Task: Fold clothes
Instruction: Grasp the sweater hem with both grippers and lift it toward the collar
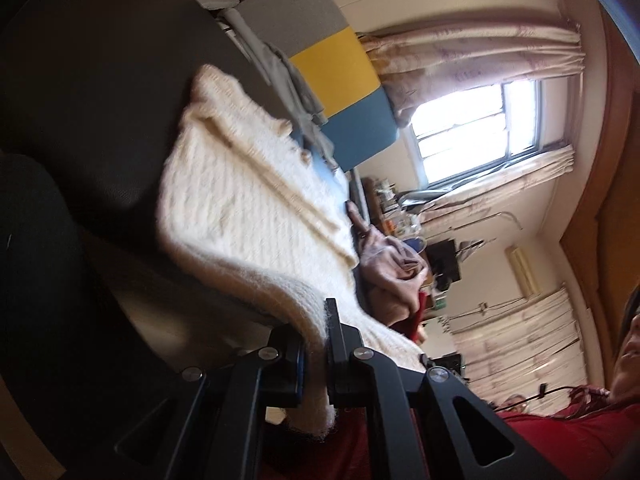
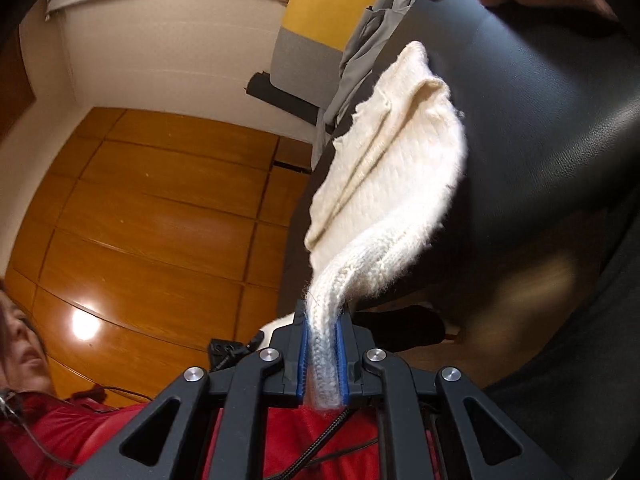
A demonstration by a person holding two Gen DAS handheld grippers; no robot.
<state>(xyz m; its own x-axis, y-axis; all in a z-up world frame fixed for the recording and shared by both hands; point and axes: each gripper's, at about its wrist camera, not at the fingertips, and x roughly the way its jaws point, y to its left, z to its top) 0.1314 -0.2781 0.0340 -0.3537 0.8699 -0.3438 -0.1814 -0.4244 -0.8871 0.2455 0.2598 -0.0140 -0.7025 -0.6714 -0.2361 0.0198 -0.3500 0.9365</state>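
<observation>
Left gripper: clamped on the thick ribbed edge of the cream sweater, black fingers pinching the knit between them.
Right gripper: closed narrow on another stretch of ribbed edge, blue pads squeezing the knit flat.
Sweater: lifted and stretched between both tools, body draped against the dark sofa.
Direction from left tool: toward 11 o'clock, running away up the sofa.
Direction from right tool: toward 1 o'clock, far tip near the sofa's top edge.
Long axis: straight out from each tool, pinched hem nearest, loose folded end farthest.
Nearer hand: neither clearly; both hold the near edge.
Step in hand: probably carrying the held edge over to meet the far end.
Caution: fuzzy, stretchy knit, likely to sag unevenly.
Background: grey clothes beside a yellow and blue cushion, bright window.
</observation>
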